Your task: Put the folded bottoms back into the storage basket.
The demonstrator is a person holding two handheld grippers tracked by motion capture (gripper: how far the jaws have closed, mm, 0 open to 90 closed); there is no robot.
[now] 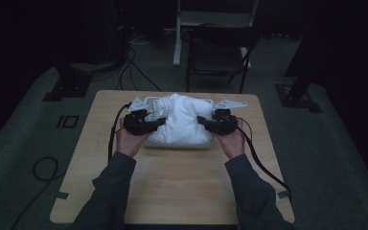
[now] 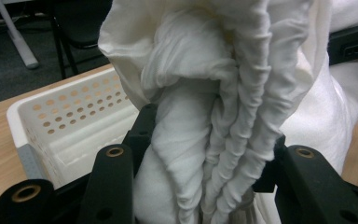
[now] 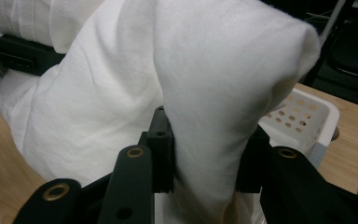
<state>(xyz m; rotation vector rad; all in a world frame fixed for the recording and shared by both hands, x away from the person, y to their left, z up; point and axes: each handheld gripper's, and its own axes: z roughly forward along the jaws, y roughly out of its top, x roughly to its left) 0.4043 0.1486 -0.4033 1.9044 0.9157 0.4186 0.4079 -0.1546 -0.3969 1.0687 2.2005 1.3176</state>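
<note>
White cloth (image 1: 181,120), soft, light and limp, bunched over the perforated white basket (image 1: 178,143) mid-surface (image 1: 172,187); left claw (image 2: 205,177) pinches a gathered fold, right claw (image 3: 205,172) another — grip thick bunches, thin folds likely slip.

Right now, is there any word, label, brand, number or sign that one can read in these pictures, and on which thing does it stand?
None: no readable text anywhere.
white cloth: plain, no print.
white perforated basket: holes, no label.
left gripper and right gripper: black jaws, no marking.
wooden table: bare wood grain.
</note>
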